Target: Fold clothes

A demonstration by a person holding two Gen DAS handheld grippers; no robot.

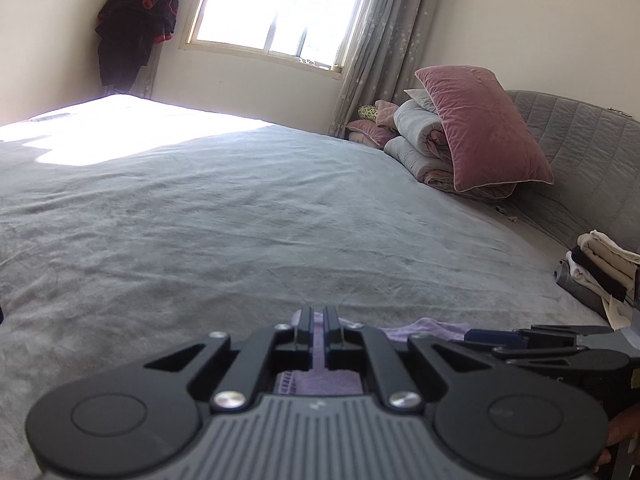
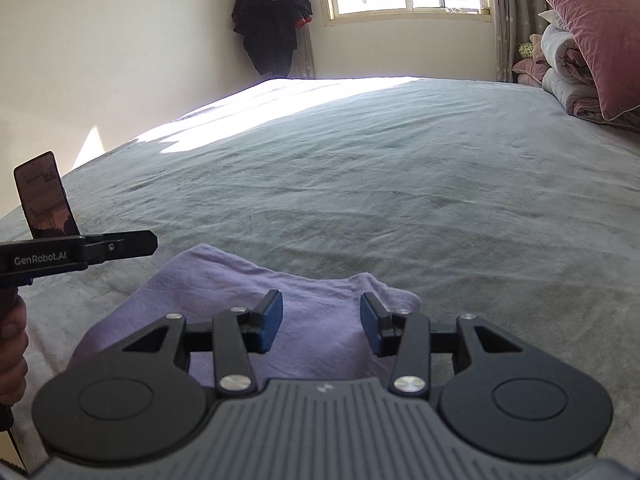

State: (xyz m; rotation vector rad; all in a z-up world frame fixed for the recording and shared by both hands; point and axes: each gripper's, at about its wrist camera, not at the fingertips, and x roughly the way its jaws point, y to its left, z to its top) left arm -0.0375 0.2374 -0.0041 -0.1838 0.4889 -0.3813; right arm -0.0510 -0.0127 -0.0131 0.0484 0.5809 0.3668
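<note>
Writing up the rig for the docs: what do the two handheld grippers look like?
Both match. The left gripper and right gripper each have a grey ribbed body, black linkage arms with silver screws, two round black discs, and black fingers faced with blue pads. The left one's side reads GenRobot.AI in white. No cables or sleeves show.

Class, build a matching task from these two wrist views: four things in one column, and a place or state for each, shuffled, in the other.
Things:
1. left hand-held gripper
2. right hand-held gripper
3. pink pillow
4. dark coat

Place or state:
A. leaning on rolled bedding
B. fingers apart above the lilac garment
C. hanging in the wall corner
D. fingers almost together

Pairs: 1-D, 2-B, 3-A, 4-C
</note>
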